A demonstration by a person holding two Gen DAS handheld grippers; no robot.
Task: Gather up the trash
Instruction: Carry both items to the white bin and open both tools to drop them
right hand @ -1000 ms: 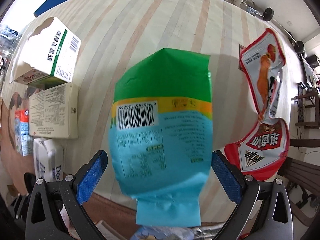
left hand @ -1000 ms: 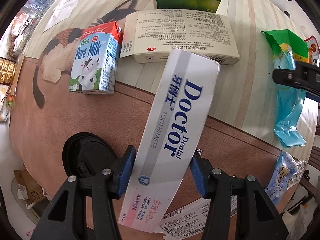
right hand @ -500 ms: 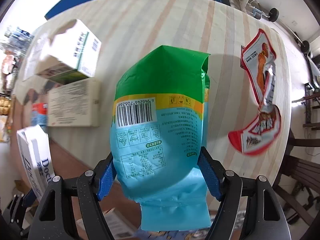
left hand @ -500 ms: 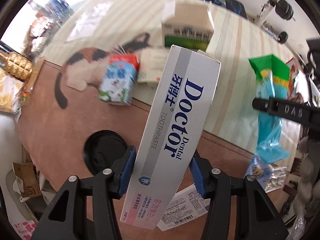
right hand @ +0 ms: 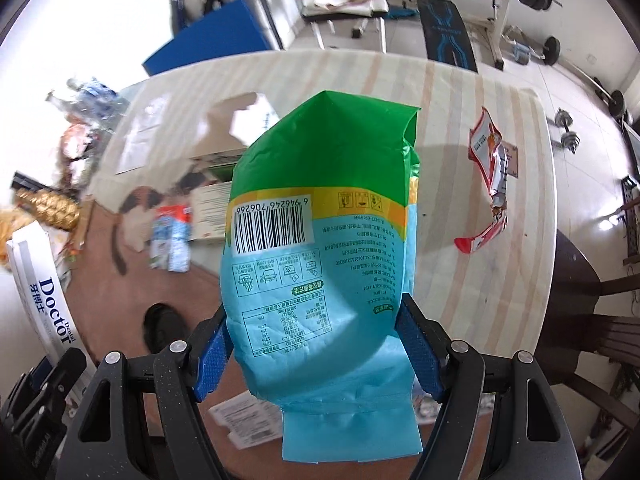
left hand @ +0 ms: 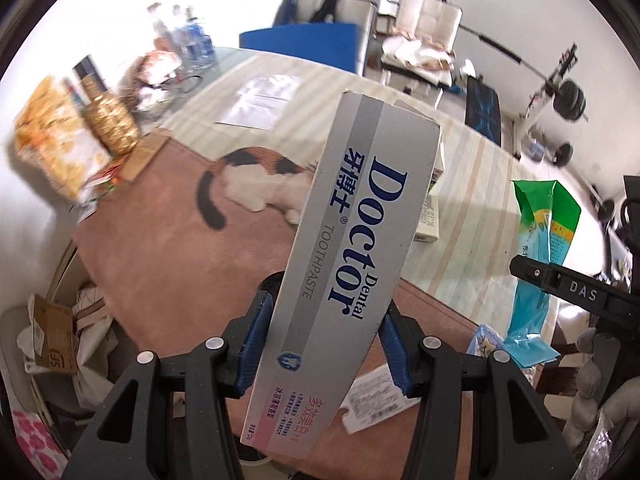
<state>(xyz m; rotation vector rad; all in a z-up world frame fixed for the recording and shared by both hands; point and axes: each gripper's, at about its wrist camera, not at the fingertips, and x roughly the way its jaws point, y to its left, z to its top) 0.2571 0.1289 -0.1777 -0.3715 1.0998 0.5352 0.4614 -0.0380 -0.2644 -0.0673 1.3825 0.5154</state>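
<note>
Toothpaste box (left hand: 356, 264) stands lengthwise up mid-frame, clamped in the left gripper (left hand: 326, 344); the right gripper (right hand: 316, 354) grips a green-blue bag (right hand: 324, 248) likewise.

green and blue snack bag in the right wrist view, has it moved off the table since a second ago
Yes. The green and blue snack bag, clamped in the right hand-held gripper, has risen: the striped tablecloth below it now looks smaller and farther, with the room's floor showing beyond.

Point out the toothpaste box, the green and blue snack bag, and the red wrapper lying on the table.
toothpaste box (left hand: 360, 240): left wrist view, on the printed front face.
green and blue snack bag (right hand: 320, 264): right wrist view, on the blue back panel below the barcode.
red wrapper (right hand: 490, 172): right wrist view, on its crumpled middle.
</note>
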